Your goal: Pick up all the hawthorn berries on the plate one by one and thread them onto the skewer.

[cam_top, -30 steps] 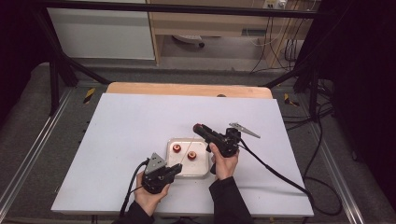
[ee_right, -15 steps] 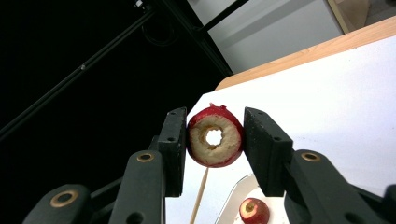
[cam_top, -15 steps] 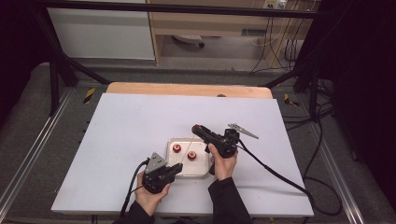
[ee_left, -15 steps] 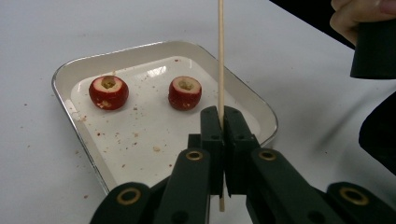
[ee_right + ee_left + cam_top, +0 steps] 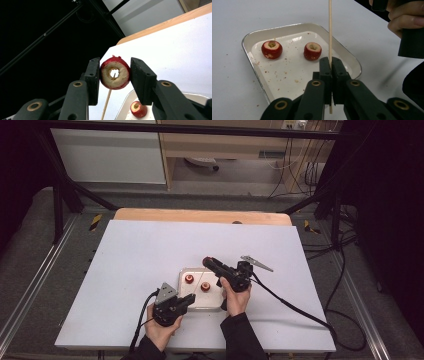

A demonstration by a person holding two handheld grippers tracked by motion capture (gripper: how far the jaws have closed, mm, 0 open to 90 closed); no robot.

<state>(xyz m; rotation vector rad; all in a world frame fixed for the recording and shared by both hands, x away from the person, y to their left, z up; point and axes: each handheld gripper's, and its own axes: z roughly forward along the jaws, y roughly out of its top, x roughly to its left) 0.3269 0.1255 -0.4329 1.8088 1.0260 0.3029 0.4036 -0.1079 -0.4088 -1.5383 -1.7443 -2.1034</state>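
You are working at a white table (image 5: 125, 270) whose wooden edge (image 5: 200, 216) is showing at the far side. Beyond it, a white cabinet (image 5: 107, 155) and loose cables (image 5: 300, 175) are lying on the floor.
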